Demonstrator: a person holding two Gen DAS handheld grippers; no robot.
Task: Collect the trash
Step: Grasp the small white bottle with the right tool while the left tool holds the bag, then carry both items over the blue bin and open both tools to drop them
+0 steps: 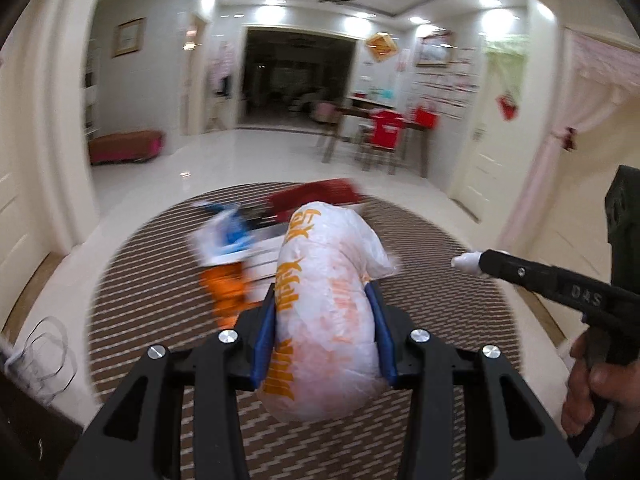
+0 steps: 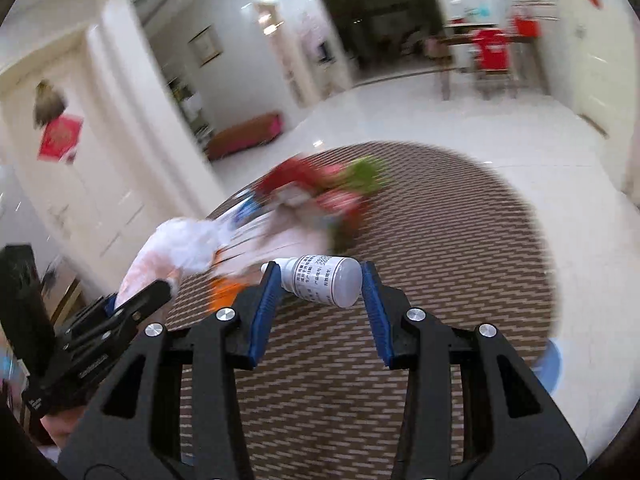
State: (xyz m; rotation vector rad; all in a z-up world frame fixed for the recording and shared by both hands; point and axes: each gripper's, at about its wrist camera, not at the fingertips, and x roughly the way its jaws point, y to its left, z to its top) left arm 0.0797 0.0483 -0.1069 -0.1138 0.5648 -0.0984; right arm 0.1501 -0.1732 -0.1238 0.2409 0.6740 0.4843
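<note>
My left gripper (image 1: 325, 292) is shut on a crumpled white plastic bag with orange print (image 1: 324, 312), held above the round striped rug (image 1: 160, 320). The bag also shows in the right wrist view (image 2: 176, 252). My right gripper (image 2: 318, 268) is shut on a small white bottle with printed text (image 2: 328, 280), lying sideways between the blue pads. The bottle's tip shows in the left wrist view (image 1: 466, 261). More trash lies blurred on the rug: a red packet (image 1: 316, 196), a blue and white wrapper (image 1: 224, 232), an orange piece (image 1: 226, 288), a green piece (image 2: 366, 172).
The rug lies on a glossy white tiled floor (image 1: 240, 156). A dining table with red-covered chairs (image 1: 384, 132) stands at the far right. A low red bench (image 1: 126, 146) sits by the left wall. A clear container (image 1: 40, 356) stands at the rug's left edge.
</note>
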